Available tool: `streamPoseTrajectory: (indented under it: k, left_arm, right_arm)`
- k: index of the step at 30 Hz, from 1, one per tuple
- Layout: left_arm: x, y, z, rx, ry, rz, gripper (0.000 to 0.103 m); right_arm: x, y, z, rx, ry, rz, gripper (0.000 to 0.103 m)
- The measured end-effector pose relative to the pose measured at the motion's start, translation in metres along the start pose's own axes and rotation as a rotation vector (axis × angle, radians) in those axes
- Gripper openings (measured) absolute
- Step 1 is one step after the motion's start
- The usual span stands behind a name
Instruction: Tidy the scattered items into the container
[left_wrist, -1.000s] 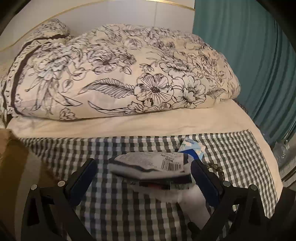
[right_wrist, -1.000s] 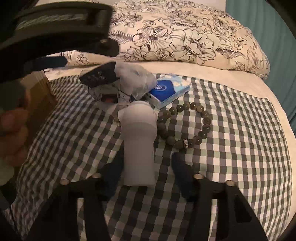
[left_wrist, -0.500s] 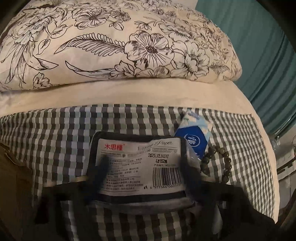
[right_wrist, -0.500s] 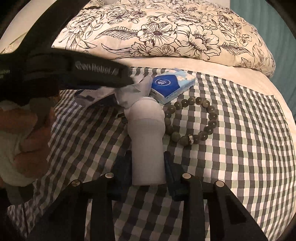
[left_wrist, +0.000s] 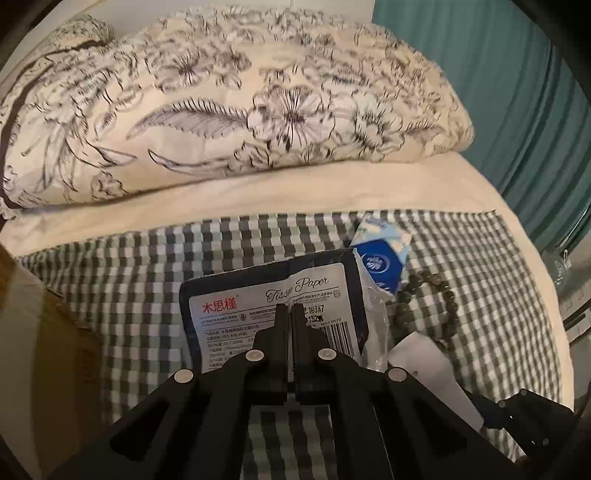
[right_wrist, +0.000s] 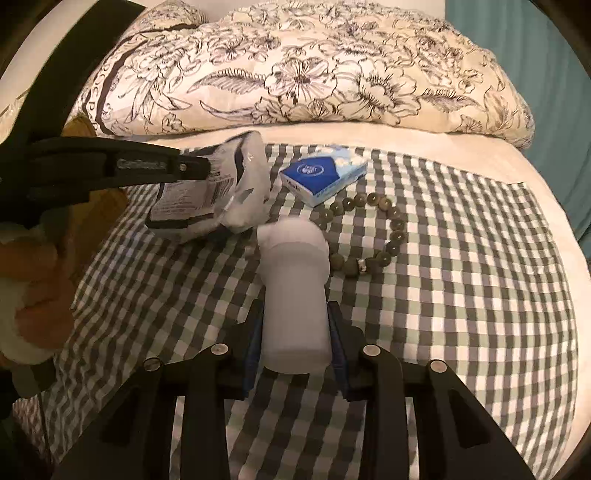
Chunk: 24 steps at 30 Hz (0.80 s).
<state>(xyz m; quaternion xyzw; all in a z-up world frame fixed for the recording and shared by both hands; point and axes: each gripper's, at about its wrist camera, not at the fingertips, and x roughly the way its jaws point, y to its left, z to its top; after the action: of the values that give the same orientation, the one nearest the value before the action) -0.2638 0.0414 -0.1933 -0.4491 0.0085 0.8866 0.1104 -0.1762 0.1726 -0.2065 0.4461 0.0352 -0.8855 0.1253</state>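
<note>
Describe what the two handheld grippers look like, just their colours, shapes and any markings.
Both are black plastic frames. The left gripper has angular linkage arms with triangular cutouts and round silver pins; in the right wrist view its side bears pale raised lettering, too blurred to read. The right gripper has the same black linkages and silver pins, with blue pads lining its fingers. No cables show.

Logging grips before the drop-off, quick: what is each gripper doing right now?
Left gripper: shut on the tissue paper pack.
Right gripper: shut on the white bottle.
</note>
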Motion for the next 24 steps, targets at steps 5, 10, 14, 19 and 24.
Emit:
streamPoseTrajectory:
  k: [5,10,14,19,24]
  left_arm:
    - [-0.028,0.001,0.001,0.007,-0.039,0.02,0.001]
    - [-0.059,0.0,-0.001,0.021,-0.079,0.046,0.001]
    - [-0.082,0.0,-0.003,0.022,-0.106,0.055,0.001]
    - [-0.111,-0.007,-0.008,0.043,-0.142,0.062,0.001]
    - [-0.136,-0.006,-0.012,0.042,-0.173,0.073,0.001]
  right_arm:
    - [-0.017,0.003,0.0,0.011,-0.025,0.002,0.032]
    - [-0.035,0.005,-0.001,0.015,-0.049,0.001,0.032]
    - [-0.052,0.008,-0.003,0.017,-0.067,0.005,0.031]
    - [-0.07,0.01,-0.008,0.016,-0.086,0.008,0.031]
    - [-0.09,0.016,-0.014,0.013,-0.11,0.003,0.031]
